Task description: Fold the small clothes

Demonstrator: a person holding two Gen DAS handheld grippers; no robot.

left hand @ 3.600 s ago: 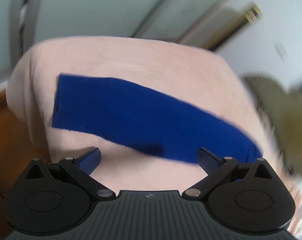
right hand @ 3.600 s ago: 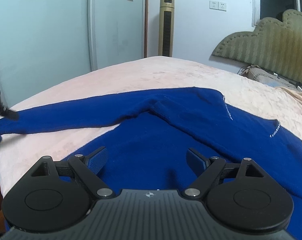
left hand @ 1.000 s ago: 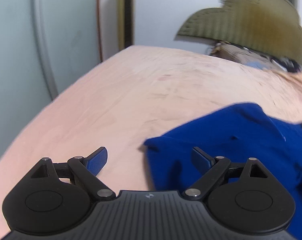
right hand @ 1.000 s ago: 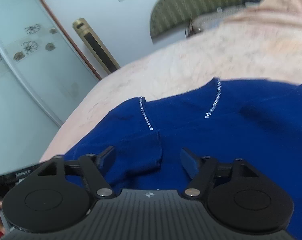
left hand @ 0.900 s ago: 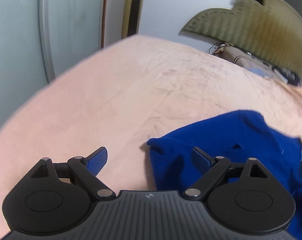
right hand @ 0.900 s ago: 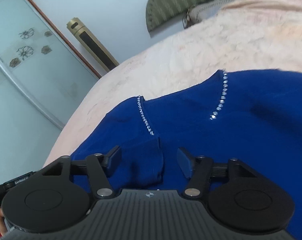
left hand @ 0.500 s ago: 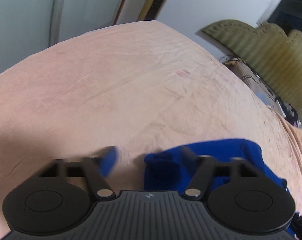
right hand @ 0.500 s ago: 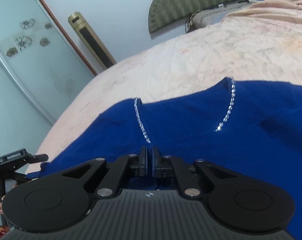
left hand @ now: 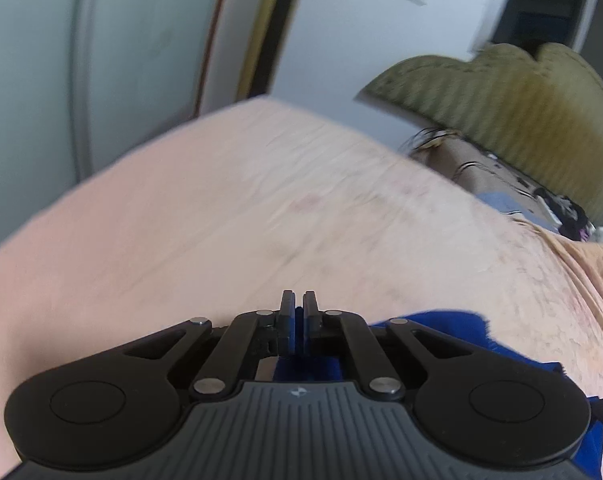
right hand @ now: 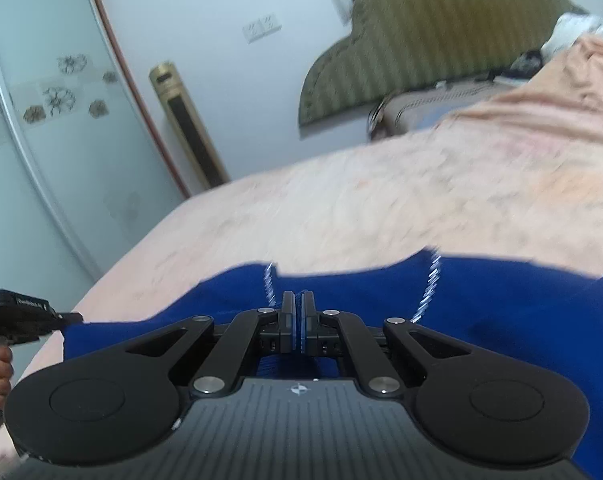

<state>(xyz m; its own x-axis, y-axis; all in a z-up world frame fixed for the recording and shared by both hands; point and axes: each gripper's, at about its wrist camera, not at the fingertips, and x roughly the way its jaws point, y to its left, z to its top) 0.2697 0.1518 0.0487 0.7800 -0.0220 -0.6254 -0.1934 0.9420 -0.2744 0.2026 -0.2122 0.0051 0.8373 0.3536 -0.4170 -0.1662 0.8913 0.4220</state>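
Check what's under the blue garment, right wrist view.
The blue garment lies on a pink bedspread, which shows beyond its far edge. Directly beneath, nothing shows: the cloth and the right claw, shut on it, cover that.

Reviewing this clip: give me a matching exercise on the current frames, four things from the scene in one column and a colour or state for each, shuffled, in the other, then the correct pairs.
Things
1. left gripper
2. blue garment
3. bedspread
4. headboard

Colour or state
A. olive green, ribbed, with a scalloped top
B. pale pink, spread under the cloth
C. shut on an edge of blue cloth
D. deep blue, with lines of sparkly studs

Pairs: 1-C, 2-D, 3-B, 4-A
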